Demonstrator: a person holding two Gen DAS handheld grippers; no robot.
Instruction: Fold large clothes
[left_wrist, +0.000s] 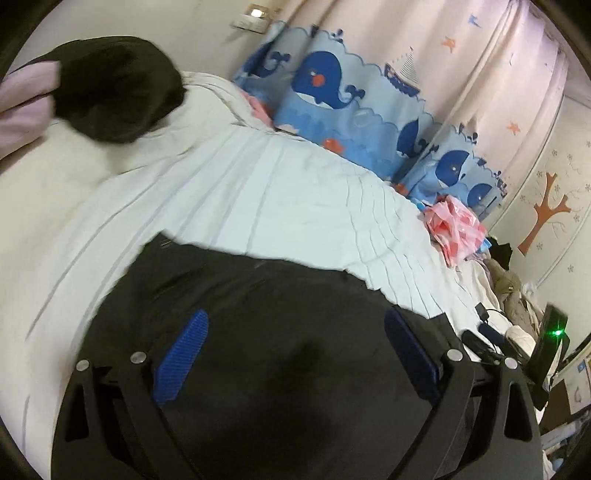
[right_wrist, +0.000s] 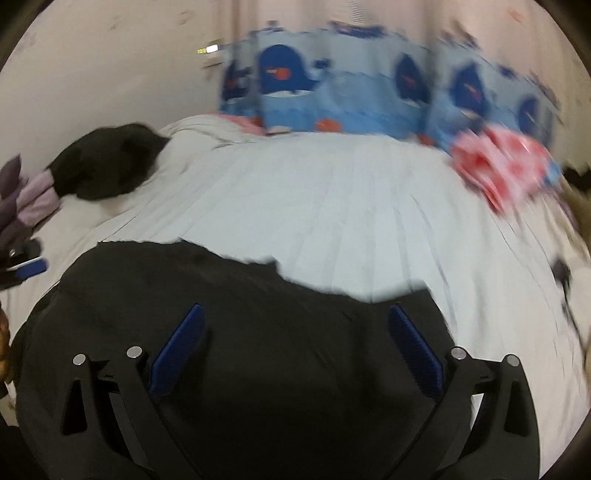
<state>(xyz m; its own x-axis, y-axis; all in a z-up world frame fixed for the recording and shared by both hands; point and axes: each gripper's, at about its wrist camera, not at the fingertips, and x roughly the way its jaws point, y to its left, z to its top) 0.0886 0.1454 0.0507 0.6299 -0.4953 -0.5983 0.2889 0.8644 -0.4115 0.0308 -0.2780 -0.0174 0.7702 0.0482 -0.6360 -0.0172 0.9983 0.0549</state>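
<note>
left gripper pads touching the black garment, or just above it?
Cannot tell. In the left wrist view the left gripper is wide open over the black garment, but looking straight down the fingers shows neither a gap nor contact plainly.

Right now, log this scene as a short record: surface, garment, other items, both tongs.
surface: bed sheet, pale, creased
garment: black cloth spread at the near edge, under both tongs
other dark pile: black bundle at the far left
pink item: pink bag at the far right
backdrop: whale curtain
left tongs: open, over the cloth, gripping nothing
right tongs: open, over the cloth, gripping nothing
image quality: right view blurred
</note>
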